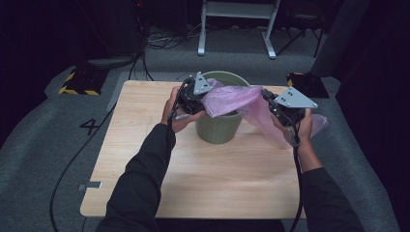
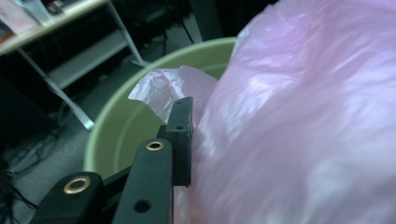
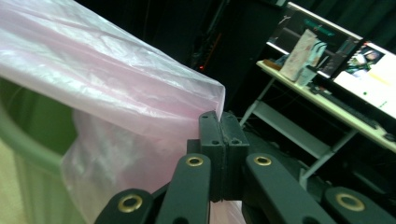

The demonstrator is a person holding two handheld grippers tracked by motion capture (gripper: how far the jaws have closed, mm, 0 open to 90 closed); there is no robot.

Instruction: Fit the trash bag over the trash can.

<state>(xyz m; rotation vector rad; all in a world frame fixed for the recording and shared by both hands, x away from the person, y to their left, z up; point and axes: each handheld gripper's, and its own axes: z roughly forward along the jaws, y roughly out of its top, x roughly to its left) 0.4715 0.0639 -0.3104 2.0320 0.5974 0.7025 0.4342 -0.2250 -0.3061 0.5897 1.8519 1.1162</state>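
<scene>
The right gripper (image 3: pixel 219 126) has its two black jaws pressed flat together, and an edge of the pink plastic bag (image 3: pixel 116 116) is pinched between them; the film fans out from the jaw tips up and to the left in that gripper's own view. Just beyond and below the stretched film, at the left of the jaws, stands the green bin (image 3: pixel 32 154), its rim close under the bag. Farther off, past the jaw tips on the right, a desk with lit screens (image 3: pixel 336 60) stands in the dark room.

In the left gripper view one black jaw shows, lying against the bag, which bulges over the whole area to its right. The other jaw is hidden behind the film, so I cannot tell how wide the left gripper (image 1: pixel 193 99) stands or whether it has a hold on the film. Directly ahead of that jaw is the open mouth of the bin.

From the high view, each hand holds its gripper at one side of the bin, the bag spread between them over the bin's mouth, all on the wooden table (image 1: pixel 145 159).
</scene>
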